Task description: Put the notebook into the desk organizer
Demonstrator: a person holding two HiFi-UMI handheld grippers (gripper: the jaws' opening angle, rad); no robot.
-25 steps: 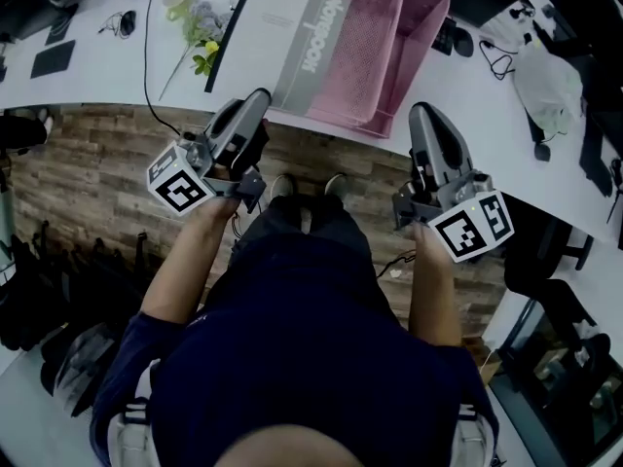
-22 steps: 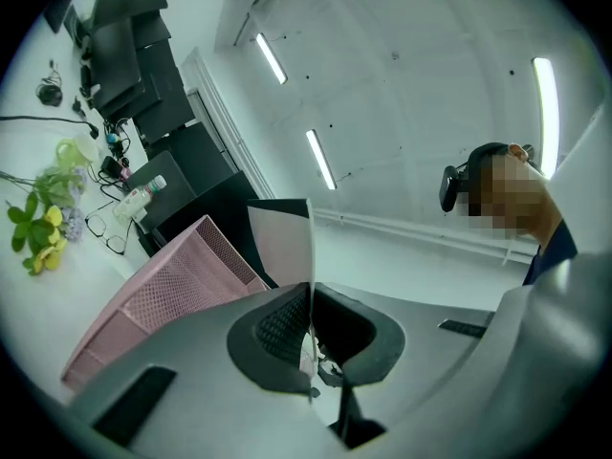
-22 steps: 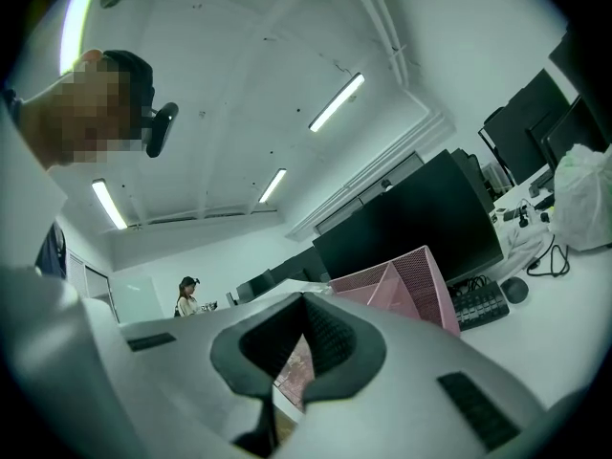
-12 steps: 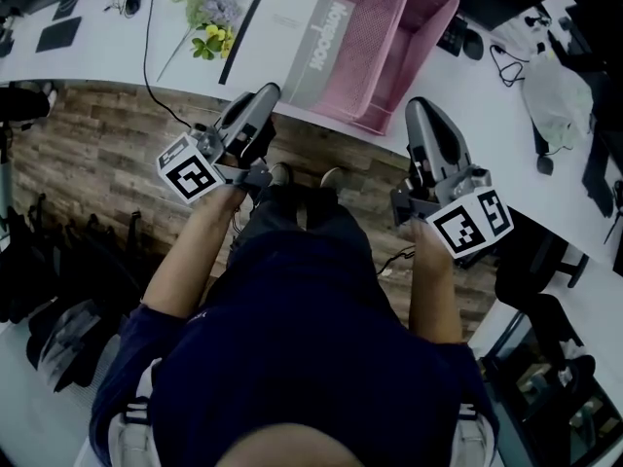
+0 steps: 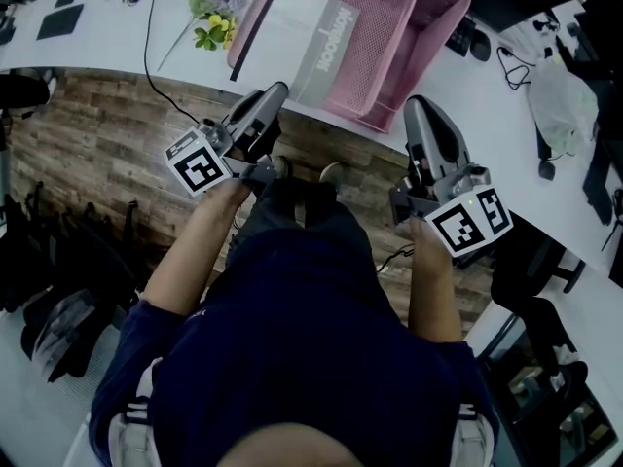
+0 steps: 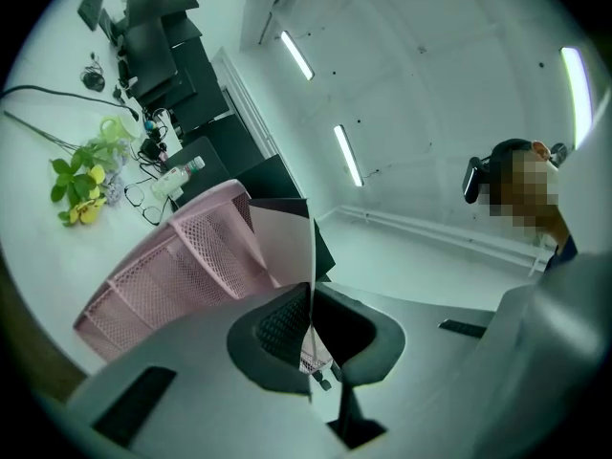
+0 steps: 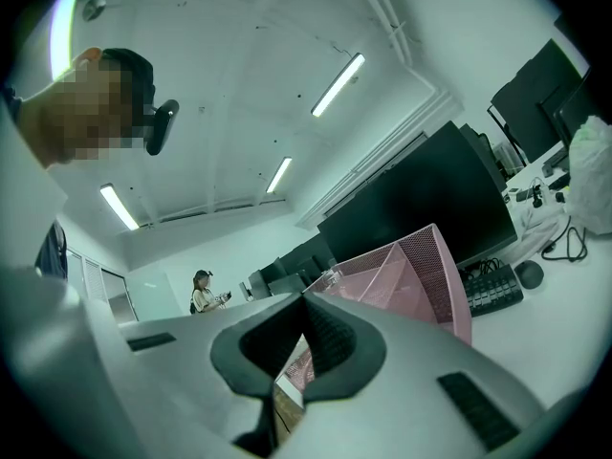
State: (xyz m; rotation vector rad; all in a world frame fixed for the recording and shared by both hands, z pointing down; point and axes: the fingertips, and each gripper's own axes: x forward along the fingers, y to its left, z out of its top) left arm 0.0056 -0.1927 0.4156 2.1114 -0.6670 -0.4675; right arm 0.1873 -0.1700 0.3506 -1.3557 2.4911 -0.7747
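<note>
The pink mesh desk organizer (image 5: 389, 27) stands on the white desk (image 5: 107, 52) ahead of me. The white and grey notebook (image 5: 307, 32) lies in its left compartment, its near end sticking out toward the desk edge. In the left gripper view the organizer (image 6: 172, 261) and the notebook (image 6: 282, 242) show just past the jaws. My left gripper (image 5: 277, 90) hovers shut and empty over the floor at the desk edge, near the notebook's end. My right gripper (image 5: 421, 105) is shut and empty below the organizer's right corner. The organizer (image 7: 421, 261) fills the right gripper view's middle.
Flowers (image 5: 216, 22) and a black cable (image 5: 148, 37) lie on the desk left of the organizer. A keyboard (image 7: 492, 290) and dark monitors (image 7: 421, 204) sit to its right, with a white bag (image 5: 557, 90) farther right. Wooden floor (image 5: 88, 144) lies below the desk edge.
My left gripper has drifted right and a little toward the desk edge. The right gripper has barely moved. The notebook stays in the organizer.
</note>
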